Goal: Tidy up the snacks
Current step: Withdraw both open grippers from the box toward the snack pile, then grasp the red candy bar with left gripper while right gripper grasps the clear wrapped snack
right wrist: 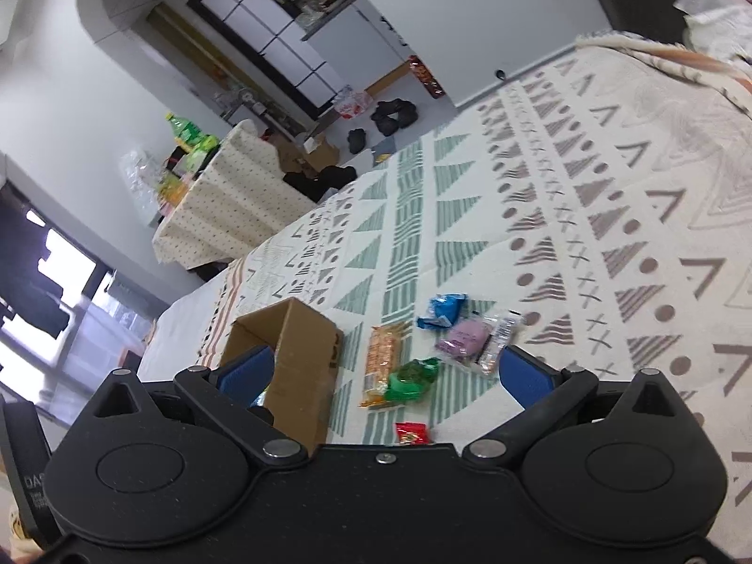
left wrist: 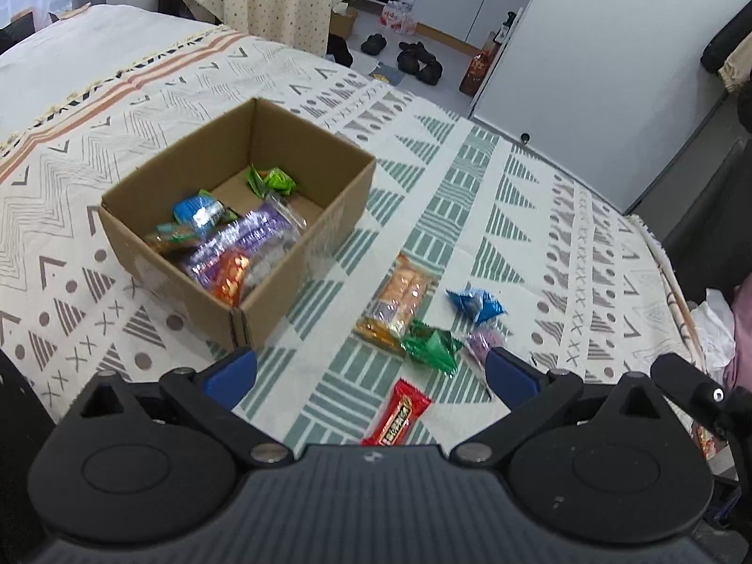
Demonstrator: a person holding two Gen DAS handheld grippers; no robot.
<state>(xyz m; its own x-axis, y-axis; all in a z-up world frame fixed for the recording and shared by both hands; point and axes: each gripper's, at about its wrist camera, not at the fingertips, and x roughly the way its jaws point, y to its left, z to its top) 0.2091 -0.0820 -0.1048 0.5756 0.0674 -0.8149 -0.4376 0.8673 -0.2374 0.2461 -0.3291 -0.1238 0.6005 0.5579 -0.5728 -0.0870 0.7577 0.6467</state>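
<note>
An open cardboard box (left wrist: 301,263) on the patterned cloth holds several snack packets. To its right on the cloth lie an orange cracker pack (left wrist: 397,301), a green packet (left wrist: 432,345), a blue packet (left wrist: 477,305), a purple packet (left wrist: 484,338) and a red bar (left wrist: 399,416). My left gripper (left wrist: 371,376) is open and empty, above the red bar. My right gripper (right wrist: 385,376) is open and empty, with the box (right wrist: 301,362), cracker pack (right wrist: 383,357), green packet (right wrist: 411,380), blue packet (right wrist: 444,310), purple packet (right wrist: 465,338) and red bar (right wrist: 412,433) ahead of it.
The patterned cloth (left wrist: 470,178) covers a bed-like surface with edges at the far side and right. Beyond it, a white panel (left wrist: 611,70), shoes on the floor (left wrist: 418,61) and a cloth-covered table (right wrist: 235,207) with bottles.
</note>
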